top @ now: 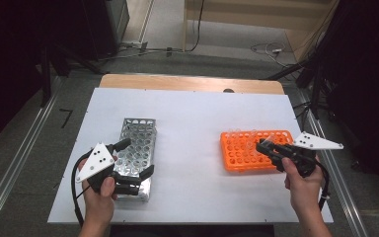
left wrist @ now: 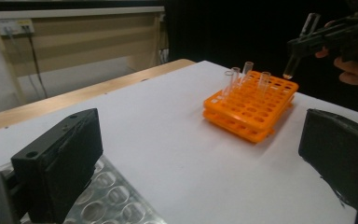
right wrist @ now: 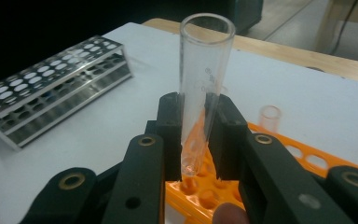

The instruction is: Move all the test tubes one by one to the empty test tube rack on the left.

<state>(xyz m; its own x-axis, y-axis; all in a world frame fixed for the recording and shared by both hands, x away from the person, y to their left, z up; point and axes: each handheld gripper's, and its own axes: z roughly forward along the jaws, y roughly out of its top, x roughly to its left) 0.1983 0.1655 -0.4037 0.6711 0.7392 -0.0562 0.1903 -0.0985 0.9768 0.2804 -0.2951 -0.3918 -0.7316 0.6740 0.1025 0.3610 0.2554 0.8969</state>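
- Holding item: right gripper (right wrist: 196, 135), jaws clamped on a clear test tube (right wrist: 202, 88); the tube stands nearly upright, open mouth up, rounded bottom just above the orange rack (top: 250, 150).
- Orange rack: on the white table sheet (top: 192, 138), right side; four further clear tubes (left wrist: 247, 72) stand in its far rows.
- Left gripper (top: 131, 160): jaws spread wide, one on each side of the near end of the metal rack (top: 137, 148); nothing between them.
- Metal rack: left side of the sheet, well apart from the orange rack; visible holes unfilled.
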